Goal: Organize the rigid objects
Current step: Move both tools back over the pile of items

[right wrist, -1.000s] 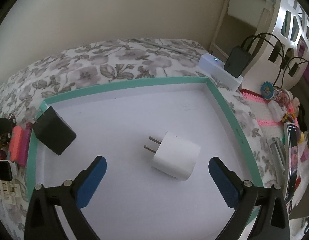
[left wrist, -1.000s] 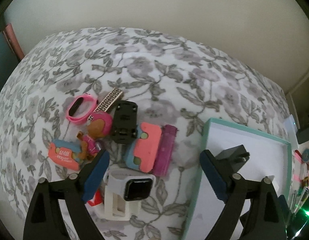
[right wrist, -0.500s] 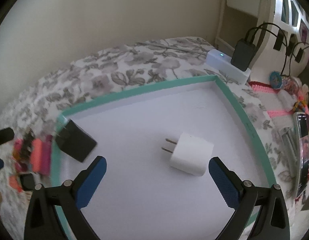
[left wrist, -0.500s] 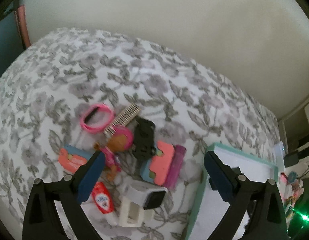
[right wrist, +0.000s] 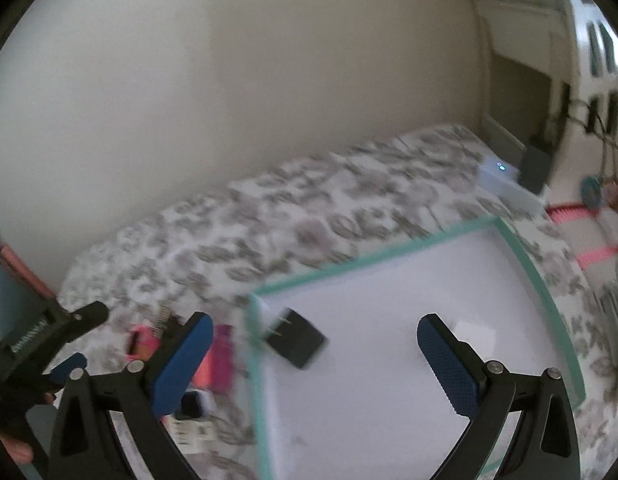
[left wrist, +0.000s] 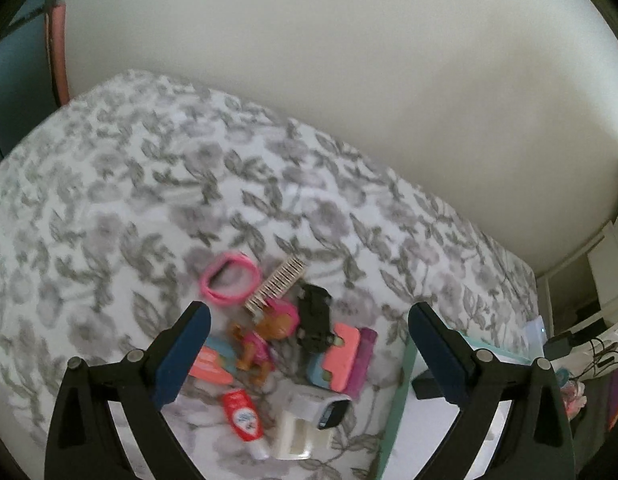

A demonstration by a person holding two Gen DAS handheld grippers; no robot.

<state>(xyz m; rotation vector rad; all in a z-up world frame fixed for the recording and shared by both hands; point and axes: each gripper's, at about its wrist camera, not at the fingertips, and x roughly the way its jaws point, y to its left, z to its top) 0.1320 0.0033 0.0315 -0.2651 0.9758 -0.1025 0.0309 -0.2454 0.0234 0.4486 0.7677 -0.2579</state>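
A cluster of small objects lies on the floral bedspread in the left wrist view: a pink band (left wrist: pixel 228 282), a comb (left wrist: pixel 276 284), a doll (left wrist: pixel 265 336), a black clip (left wrist: pixel 315 316), a coral and blue toy (left wrist: pixel 335 358), a red tube (left wrist: pixel 243 416) and a smartwatch on a white stand (left wrist: pixel 313 420). My left gripper (left wrist: pixel 305 356) is open and empty above them. A teal-rimmed white tray (right wrist: pixel 521 248) holds a black charger (right wrist: pixel 297 342) and a white charger (right wrist: pixel 475 332), partly hidden behind my finger. My right gripper (right wrist: pixel 315 364) is open and empty above the tray.
The tray's left rim (left wrist: pixel 399 392) stands right of the cluster. A white power strip with a black adapter (right wrist: pixel 521 176) lies beyond the tray by the wall. Pink and coloured items (right wrist: pixel 581 216) lie at the far right. The left gripper (right wrist: pixel 49 340) shows at left.
Both grippers have risen and pulled back, so the objects look smaller and lower. The right view has swung left, with the tray now at the right. Both stay open.
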